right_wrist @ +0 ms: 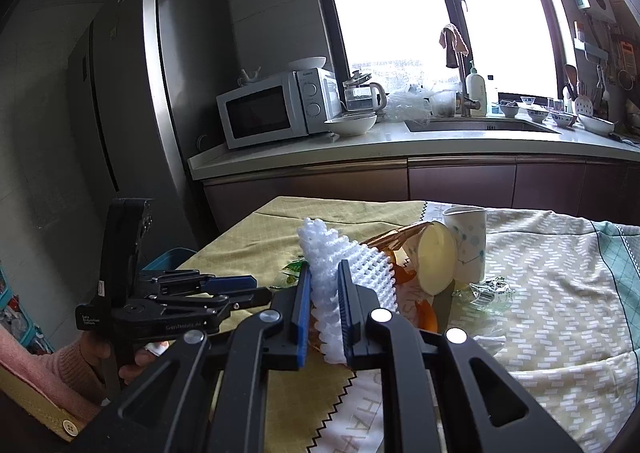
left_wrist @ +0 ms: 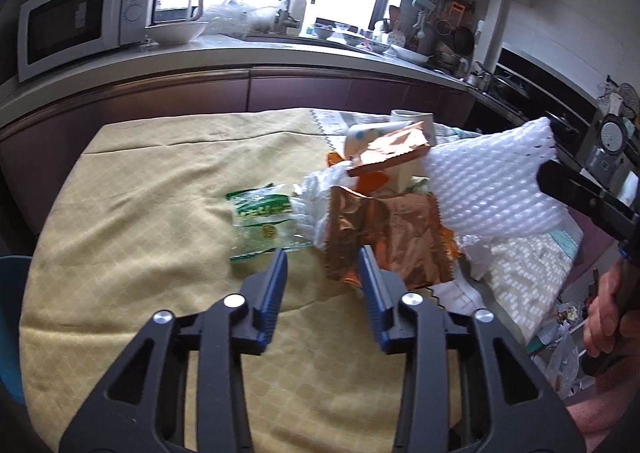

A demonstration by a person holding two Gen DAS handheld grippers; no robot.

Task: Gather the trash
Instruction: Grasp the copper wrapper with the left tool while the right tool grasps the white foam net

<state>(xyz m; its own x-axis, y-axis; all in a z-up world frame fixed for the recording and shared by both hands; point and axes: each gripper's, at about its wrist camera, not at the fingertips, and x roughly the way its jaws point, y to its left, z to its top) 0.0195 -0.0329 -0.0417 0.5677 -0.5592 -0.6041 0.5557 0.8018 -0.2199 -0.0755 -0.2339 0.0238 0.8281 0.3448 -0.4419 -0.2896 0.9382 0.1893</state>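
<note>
Two grippers are in my view above a table covered in a yellow cloth. Nearest me, my left gripper hangs over the cloth with its jaws parted and nothing between them; the blue pads stand clear of the litter just beyond. My right gripper has its jaws clamped on a white foam net, held up off the table; from the left camera that net hangs at the right, above the pile.

Just past the left fingertips lies a crumpled copper foil wrapper, with a clear green-printed packet to its left on the yellow cloth. Behind them I see a second copper wrapper leaning on a tipped paper cup, and an upright patterned cup just beside it. A patterned white cloth covers the right part of the table.

Farther off runs a kitchen counter with a microwave, a white bowl, a glass kettle and a sink under bright windows. A steel fridge stands at far left.
</note>
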